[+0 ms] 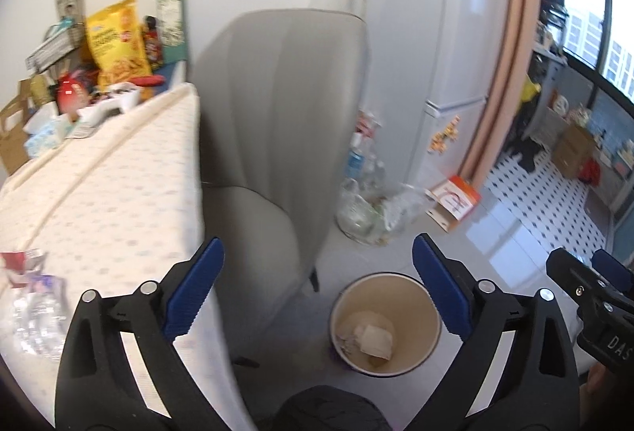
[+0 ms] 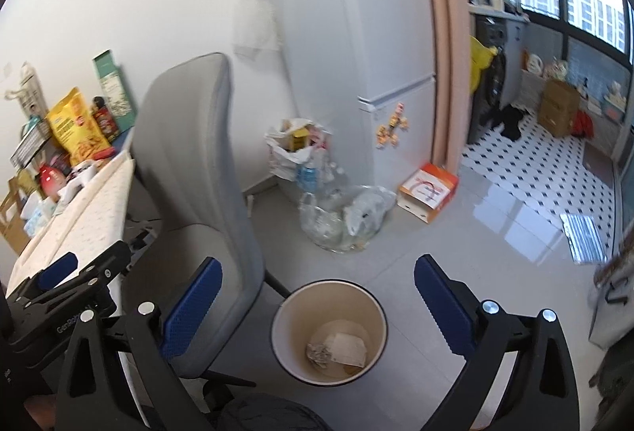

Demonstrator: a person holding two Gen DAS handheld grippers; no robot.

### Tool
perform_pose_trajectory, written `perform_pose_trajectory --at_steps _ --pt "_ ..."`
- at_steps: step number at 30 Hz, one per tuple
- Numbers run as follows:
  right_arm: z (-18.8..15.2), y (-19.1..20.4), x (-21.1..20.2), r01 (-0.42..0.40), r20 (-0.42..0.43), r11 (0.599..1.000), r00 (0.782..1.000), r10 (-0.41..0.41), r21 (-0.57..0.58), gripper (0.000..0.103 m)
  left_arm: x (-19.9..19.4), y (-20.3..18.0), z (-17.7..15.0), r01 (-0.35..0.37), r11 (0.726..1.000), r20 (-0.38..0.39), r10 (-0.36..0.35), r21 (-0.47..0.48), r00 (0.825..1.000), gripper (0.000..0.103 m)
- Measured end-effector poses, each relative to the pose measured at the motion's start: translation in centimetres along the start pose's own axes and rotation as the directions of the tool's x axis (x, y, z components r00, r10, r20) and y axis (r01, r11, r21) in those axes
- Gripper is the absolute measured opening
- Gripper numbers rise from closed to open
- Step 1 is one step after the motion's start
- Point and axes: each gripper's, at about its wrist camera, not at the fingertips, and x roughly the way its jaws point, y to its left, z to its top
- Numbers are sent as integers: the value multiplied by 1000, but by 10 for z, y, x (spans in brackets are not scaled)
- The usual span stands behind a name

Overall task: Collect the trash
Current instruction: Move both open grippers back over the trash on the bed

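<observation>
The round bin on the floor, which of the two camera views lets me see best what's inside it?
The right wrist view: the bin sits unobstructed between the open fingers, showing a crumpled wad and flat paper. In the left wrist view the bin is partly covered by a blue finger pad.

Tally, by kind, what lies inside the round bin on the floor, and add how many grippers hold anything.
Inside the bin:
Crumpled wrapper: 1
Flat paper piece: 1
Total in bin: 2

Grippers holding something: 0. The left gripper and right gripper both stand open with nothing between the pads.
</observation>
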Motion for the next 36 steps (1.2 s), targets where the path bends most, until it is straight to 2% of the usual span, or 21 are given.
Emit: perform_pose_trajectory --at_steps 7,21,29,36 --pt "0 58 -26 -55 32 996 998 58 -77 95 -37 61 -6 -89 994 43 91 -63 995 97" --pt "-19 147 -71 -146 49 968 986 159 -206 95 -91 144 -25 -197 966 95 215 -166 972 97" --pt "-35 197 -83 -214 18 935 974 228 -283 95 -113 193 -46 -255 938 83 281 -237 956 97" --pt "-58 238 -87 -283 -30 897 957 290 -340 95 -127 242 -70 -313 899 48 343 -307 938 97"
